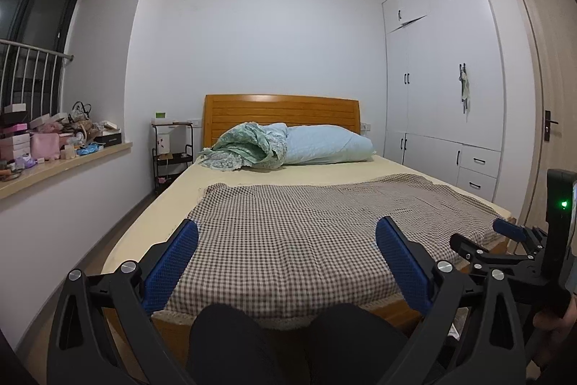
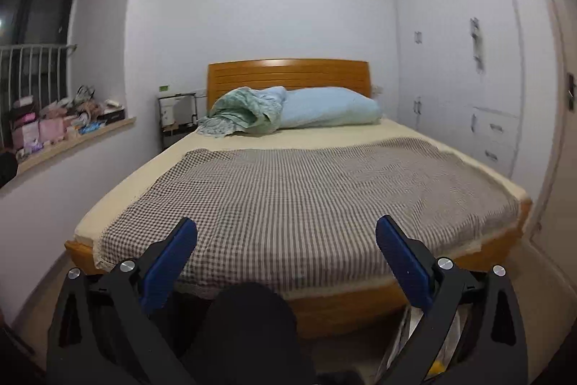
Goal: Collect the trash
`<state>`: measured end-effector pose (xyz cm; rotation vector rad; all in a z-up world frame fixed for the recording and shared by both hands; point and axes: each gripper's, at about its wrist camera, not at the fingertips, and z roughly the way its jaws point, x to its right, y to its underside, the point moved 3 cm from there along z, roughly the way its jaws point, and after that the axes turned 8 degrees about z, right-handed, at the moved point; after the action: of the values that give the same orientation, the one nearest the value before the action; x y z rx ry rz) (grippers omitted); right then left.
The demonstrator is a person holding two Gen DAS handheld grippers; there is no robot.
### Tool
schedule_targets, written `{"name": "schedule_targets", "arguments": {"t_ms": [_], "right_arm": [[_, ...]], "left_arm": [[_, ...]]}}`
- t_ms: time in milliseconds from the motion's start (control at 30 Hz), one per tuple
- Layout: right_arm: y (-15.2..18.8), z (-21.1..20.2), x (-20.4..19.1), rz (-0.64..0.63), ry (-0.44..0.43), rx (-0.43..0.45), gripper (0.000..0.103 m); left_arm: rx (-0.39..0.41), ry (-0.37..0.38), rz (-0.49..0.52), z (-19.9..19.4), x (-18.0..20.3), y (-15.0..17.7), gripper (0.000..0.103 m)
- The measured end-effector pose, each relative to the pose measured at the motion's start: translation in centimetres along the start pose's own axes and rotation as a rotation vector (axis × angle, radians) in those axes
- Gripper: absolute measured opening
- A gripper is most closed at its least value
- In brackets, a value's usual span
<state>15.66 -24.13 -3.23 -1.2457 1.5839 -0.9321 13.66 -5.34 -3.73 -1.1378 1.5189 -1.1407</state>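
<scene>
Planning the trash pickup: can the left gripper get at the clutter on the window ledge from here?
Probably not yet. The left gripper is open at the foot of the bed, and the clutter sits far off on the window ledge, though nothing blocks the way.

pretty even, cool overhead light, dark window (image 1: 39, 6) at left. sharp on the left wrist; smeared wardrobe (image 2: 465, 42) on the right. heavy fisheye bending, black corners.

A checkered blanket (image 1: 306, 233) covers the bed (image 2: 324, 305) below a blue pillow (image 1: 324, 145).
</scene>
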Motion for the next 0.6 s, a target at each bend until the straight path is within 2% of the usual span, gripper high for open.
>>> {"name": "schedule_targets", "arguments": {"t_ms": [100,167,433,600], "right_arm": [[1.8,-2.2,0.1,-0.002,-0.057,-0.021,0.095],[2.8,-3.3,-0.1,-0.02,-0.078,-0.024,0.095],[3.5,-5.9,0.1,-0.111,0.037,-0.006,0.095],[4.0,-5.9,0.4,-0.09,0.035,-0.042,0.095]], "left_arm": [[0.005,-0.002,-0.014,-2.4,0.4,0.9,0.096],[-0.013,0.028,-0.03,-3.6,0.6,1.7,0.096],[-0.012,-0.007,-0.003,-6.7,1.1,2.6,0.096],[0.009,-0.03,0.009,-7.6,1.1,1.6,0.096]]}}
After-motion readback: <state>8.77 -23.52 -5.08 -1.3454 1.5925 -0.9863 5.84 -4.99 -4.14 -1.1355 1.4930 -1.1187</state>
